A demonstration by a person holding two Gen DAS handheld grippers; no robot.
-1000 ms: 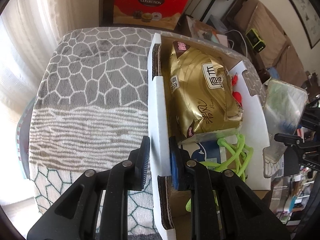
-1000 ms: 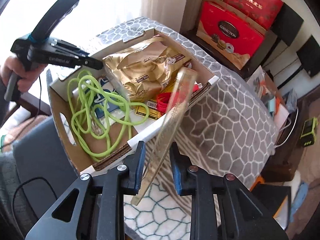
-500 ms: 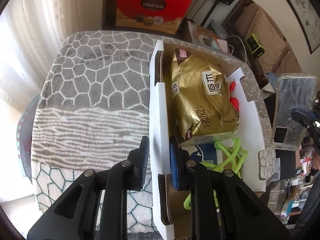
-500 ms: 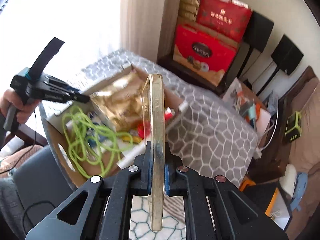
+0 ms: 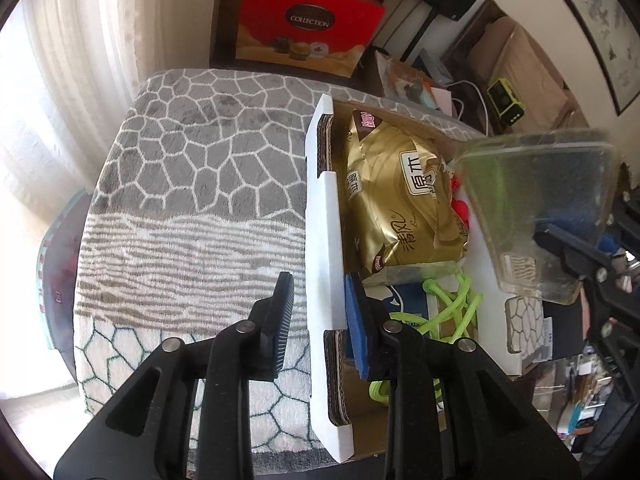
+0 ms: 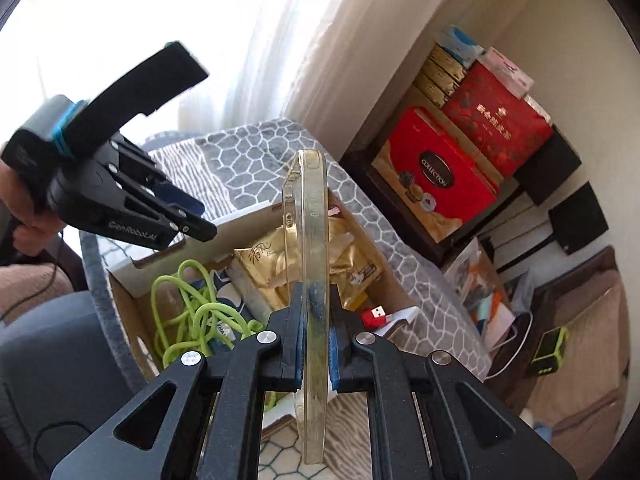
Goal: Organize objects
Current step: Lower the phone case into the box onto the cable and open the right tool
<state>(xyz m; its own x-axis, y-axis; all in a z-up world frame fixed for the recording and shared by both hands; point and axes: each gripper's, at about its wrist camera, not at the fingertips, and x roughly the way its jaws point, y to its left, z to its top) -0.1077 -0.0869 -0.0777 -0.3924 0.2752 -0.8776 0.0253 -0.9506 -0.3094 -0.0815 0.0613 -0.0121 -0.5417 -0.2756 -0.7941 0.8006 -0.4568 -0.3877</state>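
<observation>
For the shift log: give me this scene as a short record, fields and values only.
surface: grey and white patterned cloth
container: open cardboard box
in box: gold bag, green cord, red item
left gripper: jaws opening, astride the box's side wall
right gripper: shut on a clear phone case, held above the box

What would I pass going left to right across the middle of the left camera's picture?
Patterned blanket → white box wall → gold snack bag → clear phone case.
</observation>
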